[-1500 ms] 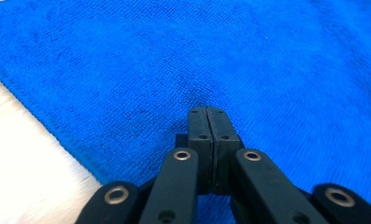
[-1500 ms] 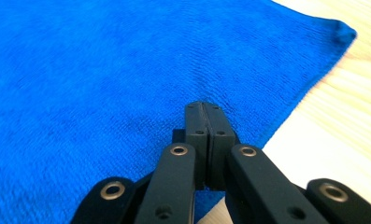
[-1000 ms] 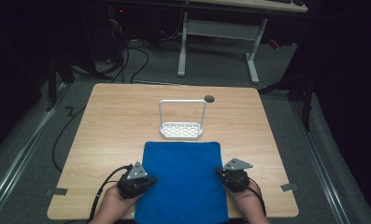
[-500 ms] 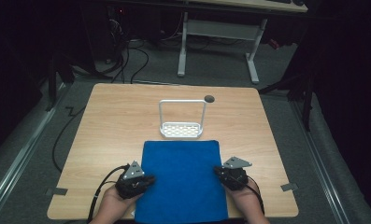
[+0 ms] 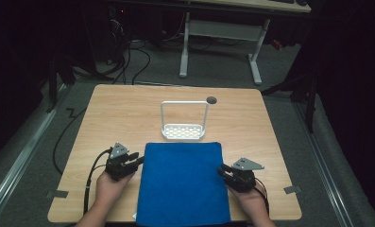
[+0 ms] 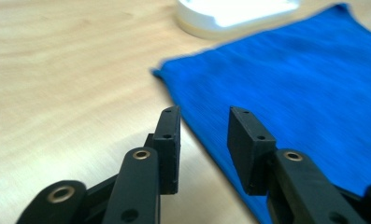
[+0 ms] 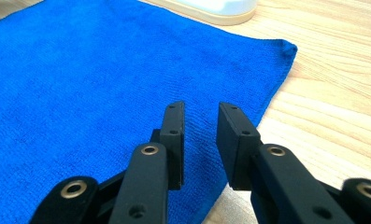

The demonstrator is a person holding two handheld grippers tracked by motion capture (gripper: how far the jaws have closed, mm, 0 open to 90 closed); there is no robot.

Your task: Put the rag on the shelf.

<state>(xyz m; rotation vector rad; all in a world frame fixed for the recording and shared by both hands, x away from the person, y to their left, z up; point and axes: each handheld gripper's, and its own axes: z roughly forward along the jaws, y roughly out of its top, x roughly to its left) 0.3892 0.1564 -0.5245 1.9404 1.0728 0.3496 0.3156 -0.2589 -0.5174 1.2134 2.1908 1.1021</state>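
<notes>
A dim room with dark cables and a desk frame is seen behind a light wooden table [image 5: 128,113], which is lit from above. A blue cloth [image 5: 183,182] is spread flat on the near half of the table, its far edge lying just beside a white rack [image 5: 183,124] with an upright wire handle. The left gripper [image 5: 137,161] is held at the cloth's left edge and the right gripper [image 5: 221,170] at its right edge, each pointed inward, presumably so that both sides can be taken at once. In the left gripper view the jaws are seen apart, with the cloth's edge [image 6: 206,135] running between them and nothing yet pinched. In the right gripper view the jaws are likewise parted, poised over the cloth's margin [image 7: 248,116] near its far corner. The symmetrical stance is judged to be a preparation for grasping and lifting or folding the cloth; no grip has been made yet.
</notes>
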